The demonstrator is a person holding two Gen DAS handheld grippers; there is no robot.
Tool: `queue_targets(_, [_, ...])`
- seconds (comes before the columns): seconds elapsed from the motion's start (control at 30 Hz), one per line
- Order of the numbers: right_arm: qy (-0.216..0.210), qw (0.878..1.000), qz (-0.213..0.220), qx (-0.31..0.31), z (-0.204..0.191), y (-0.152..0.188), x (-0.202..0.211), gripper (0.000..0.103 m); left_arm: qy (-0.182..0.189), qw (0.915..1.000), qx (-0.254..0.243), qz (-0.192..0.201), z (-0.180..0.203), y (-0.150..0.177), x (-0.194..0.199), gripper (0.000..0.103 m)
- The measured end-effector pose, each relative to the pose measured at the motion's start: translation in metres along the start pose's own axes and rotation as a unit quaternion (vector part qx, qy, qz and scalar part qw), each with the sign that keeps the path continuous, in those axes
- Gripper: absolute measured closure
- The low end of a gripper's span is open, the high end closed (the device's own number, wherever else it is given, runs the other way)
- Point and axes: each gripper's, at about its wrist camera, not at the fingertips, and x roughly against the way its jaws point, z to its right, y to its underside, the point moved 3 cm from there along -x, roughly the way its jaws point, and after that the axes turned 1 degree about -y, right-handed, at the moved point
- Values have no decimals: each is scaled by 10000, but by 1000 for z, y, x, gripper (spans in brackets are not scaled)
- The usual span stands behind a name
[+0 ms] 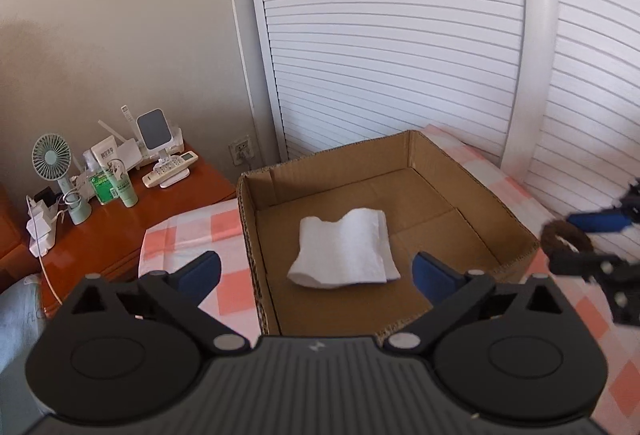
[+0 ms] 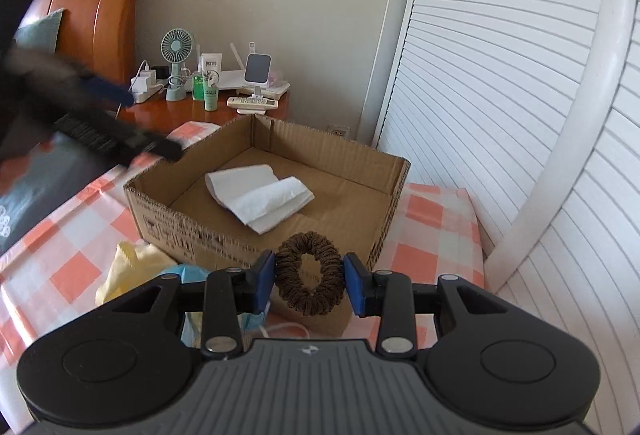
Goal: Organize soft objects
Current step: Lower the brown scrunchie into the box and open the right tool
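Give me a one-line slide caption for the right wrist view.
Right gripper holds a brown scrunchie before a cardboard box containing a folded white cloth.

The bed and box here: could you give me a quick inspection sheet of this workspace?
Surface: checked cloth.
Job's things: box holds a white tissue; brown scrunchie in the right gripper.
Clutter: yellow cloth and blue cloth beside the box.
Grippers: left gripper open, empty, over the box.
Cables: white cable off the nightstand.
Surroundings: fan, louvred doors.
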Motion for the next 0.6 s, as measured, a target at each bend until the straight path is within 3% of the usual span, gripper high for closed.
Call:
queue_targets(0.27, [-116,9999,-58,84,8,-50,-52,61,-113,9984,551,13,6,58,64,1])
queue_targets(0.47, [70,9996,-279,2,22,-72,-100,59,-238,9973,692,-114,12,86,81,1])
queue_targets(0.53, [168,9994,-289,-95,27,-75,-111,43,-291,9976,631,-57,17,91,84,1])
queue_targets(0.6, [249,9993,-247,-159,31,-76,-113,11,-241,9982,544,-16,22,96,85,1])
